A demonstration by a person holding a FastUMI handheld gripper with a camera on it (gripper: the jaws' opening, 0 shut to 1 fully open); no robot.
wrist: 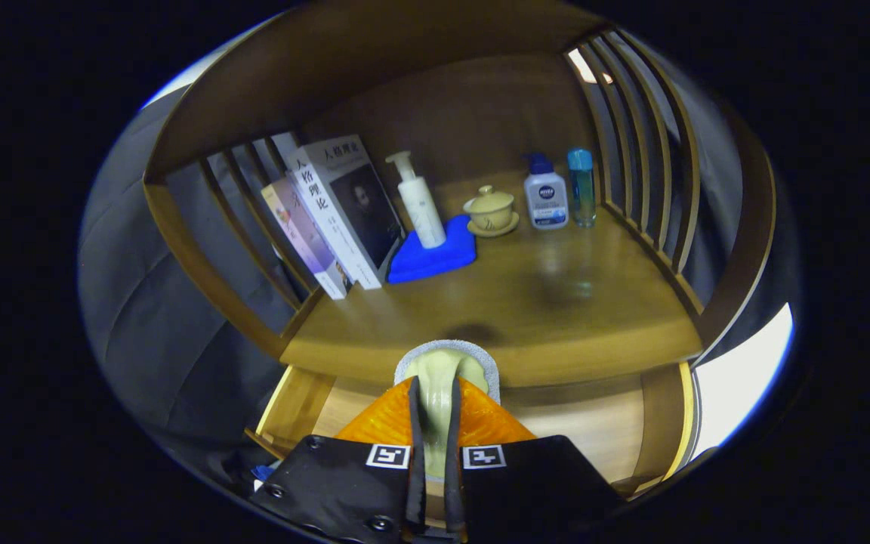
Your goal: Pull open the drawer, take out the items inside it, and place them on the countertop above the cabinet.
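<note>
The claw (435, 423) is clamped on a pale, soft item (444, 378), held above the open drawer (593, 423), just before the desk (556, 302) edge. Carrying step; next, judging by this, move forward and release on bare wood.

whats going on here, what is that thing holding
A hand-held gripper has its two fingers closed on a pale, soft-looking item with a grey edge, held at the front edge of the wooden countertop. Below it the drawer stands pulled open. Further back on the countertop are leaning books, a white pump bottle on a blue cloth, a lidded teacup and two small bottles. The item looks about to be set down there.
</note>
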